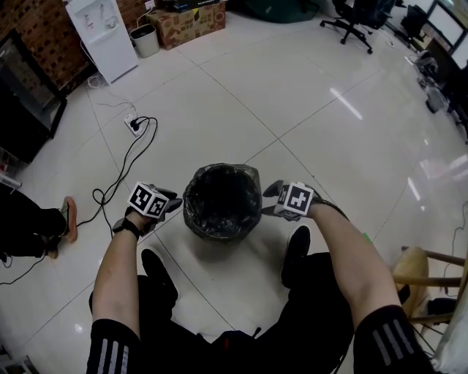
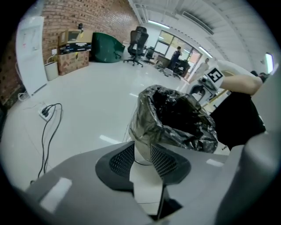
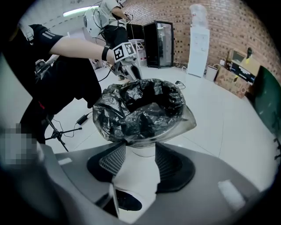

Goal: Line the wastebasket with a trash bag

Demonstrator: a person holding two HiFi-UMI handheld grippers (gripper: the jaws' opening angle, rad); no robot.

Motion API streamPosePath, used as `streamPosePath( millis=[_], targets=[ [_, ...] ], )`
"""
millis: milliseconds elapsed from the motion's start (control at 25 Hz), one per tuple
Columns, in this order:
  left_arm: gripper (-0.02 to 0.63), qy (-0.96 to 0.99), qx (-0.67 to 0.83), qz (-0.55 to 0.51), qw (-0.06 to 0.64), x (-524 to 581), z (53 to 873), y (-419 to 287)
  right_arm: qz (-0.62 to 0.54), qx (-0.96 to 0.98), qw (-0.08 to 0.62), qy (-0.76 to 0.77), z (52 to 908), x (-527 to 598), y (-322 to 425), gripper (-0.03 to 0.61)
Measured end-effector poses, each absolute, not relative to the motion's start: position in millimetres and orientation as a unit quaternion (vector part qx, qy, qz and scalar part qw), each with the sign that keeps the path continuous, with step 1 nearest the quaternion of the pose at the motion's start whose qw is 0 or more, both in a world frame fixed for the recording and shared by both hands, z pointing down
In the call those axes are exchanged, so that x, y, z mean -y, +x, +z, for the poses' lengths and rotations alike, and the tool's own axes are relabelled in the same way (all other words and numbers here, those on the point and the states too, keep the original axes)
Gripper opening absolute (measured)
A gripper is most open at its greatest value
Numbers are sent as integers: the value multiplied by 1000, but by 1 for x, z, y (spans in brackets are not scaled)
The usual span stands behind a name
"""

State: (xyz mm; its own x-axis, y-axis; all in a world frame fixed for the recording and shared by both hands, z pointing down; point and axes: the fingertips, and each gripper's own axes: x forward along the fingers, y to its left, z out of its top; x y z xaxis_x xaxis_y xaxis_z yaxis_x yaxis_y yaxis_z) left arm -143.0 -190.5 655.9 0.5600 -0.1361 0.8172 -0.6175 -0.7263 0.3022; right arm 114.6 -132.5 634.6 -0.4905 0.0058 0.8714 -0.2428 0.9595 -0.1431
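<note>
Left claw [image 1: 174, 205]: held just beside the left side of the wastebasket [image 3: 141, 150], at rim height. Its jaws are set apart by a narrow gap, and nothing is gripped between them.

Right claw [image 1: 270, 202]: held just beside the right side of the wastebasket, at rim height. Its jaws are spread wide, and nothing is held.

Wastebasket: small, round and white-bodied, stood upright on the floor [image 1: 307, 102] between the two claws.

Trash bag [image 1: 221, 201]: black and crumpled, seated inside the wastebasket. Its mouth is folded out over the rim all round, and a loose skirt is draped down the outer wall.

Shoes [image 1: 155, 269]: a black pair, placed on the floor just on the near side of the wastebasket.

Power strip [image 1: 133, 125]: white, with a black cable, laid on the floor beyond the wastebasket to the left, well apart from it.

Water dispenser [image 1: 99, 33] and cardboard box [image 1: 189, 22]: stood far beyond the wastebasket, against a brick wall.
</note>
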Motion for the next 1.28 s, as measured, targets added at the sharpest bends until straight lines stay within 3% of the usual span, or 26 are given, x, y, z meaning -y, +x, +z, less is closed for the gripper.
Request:
streamPosePath(
  millis=[160, 480, 840, 1280],
  targets=[
    [118, 845, 145, 435, 275, 165, 648, -155, 122, 851, 507, 62, 639, 132, 114, 219],
    [227, 861, 58, 452, 227, 126, 650, -120, 109, 843, 524, 51, 649, 129, 112, 219],
    [244, 846, 55, 508, 156, 129, 685, -105, 106, 841, 528, 57, 660, 132, 110, 219],
    [244, 819, 112, 544, 142, 150, 715, -122, 111, 812, 568, 78, 688, 140, 122, 221]
  ],
)
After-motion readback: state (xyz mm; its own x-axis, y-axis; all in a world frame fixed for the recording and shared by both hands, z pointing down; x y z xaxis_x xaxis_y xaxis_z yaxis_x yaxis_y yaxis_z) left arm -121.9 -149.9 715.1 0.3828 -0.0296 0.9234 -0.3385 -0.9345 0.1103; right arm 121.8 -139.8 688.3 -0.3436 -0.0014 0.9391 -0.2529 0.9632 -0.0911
